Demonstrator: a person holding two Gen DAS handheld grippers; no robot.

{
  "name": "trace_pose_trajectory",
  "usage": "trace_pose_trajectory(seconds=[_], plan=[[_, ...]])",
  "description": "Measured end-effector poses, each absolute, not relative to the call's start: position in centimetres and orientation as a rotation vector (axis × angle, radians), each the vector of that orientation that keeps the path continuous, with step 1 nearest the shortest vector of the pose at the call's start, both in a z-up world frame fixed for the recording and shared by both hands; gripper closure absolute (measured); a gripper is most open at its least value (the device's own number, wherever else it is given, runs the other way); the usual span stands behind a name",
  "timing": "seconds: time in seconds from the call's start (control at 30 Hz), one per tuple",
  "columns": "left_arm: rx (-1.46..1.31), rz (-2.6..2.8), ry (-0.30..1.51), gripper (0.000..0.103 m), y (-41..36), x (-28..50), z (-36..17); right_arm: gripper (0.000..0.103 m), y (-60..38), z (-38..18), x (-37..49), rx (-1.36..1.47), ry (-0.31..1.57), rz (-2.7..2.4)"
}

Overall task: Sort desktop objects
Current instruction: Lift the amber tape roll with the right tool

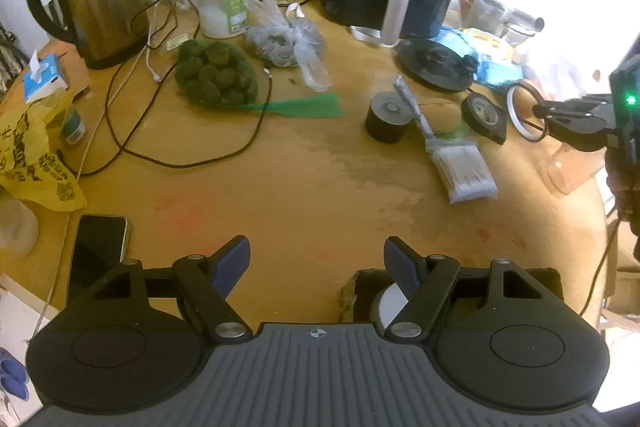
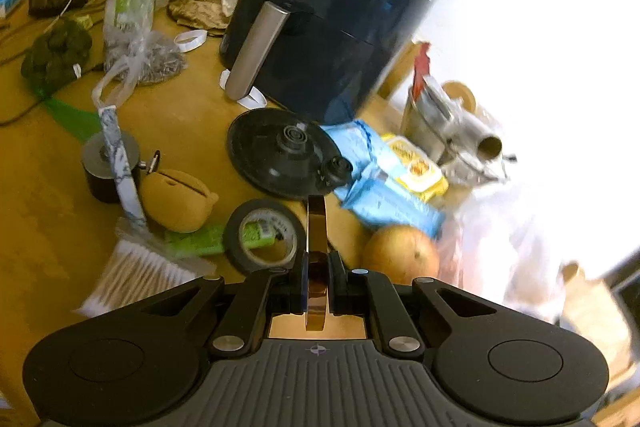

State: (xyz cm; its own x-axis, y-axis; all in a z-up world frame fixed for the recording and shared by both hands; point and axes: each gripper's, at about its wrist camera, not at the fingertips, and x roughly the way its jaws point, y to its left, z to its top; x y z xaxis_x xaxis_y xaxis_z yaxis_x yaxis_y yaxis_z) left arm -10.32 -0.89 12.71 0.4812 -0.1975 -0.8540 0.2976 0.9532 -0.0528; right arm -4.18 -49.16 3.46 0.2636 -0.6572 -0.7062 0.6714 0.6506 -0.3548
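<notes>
My right gripper (image 2: 318, 281) is clamped tight on a thin amber-brown tape ring with a white rim (image 2: 316, 227), held edge-on, its plane running straight ahead between the pads. My left gripper (image 1: 317, 263) stands wide apart and empty above the bare wooden tabletop (image 1: 312, 179). The ring hangs over one black tape roll (image 2: 262, 235), which lies flat just ahead and left of the right gripper, well apart from the left; the right hand is therefore nearer. Counted nearby: one black tape roll, one orange fruit (image 2: 402, 255), one pack of cotton swabs (image 2: 140, 275), one black air fryer (image 2: 332, 27).
</notes>
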Motion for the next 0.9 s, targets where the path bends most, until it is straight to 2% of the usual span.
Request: trace_pose_trajectory(seconds=[0.47,0.9], plan=[[0.147,-0.359,1.027,0.029,-2.5,-9.8,12.6,0.092,-46.5,1.3,-9.1,0.430,0.909,-0.909],[0.204,-0.400,1.010,0.029,-4.6,-8.9,12.9,0.091,-47.0,0.8,-9.1,0.449,0.864,-0.907]])
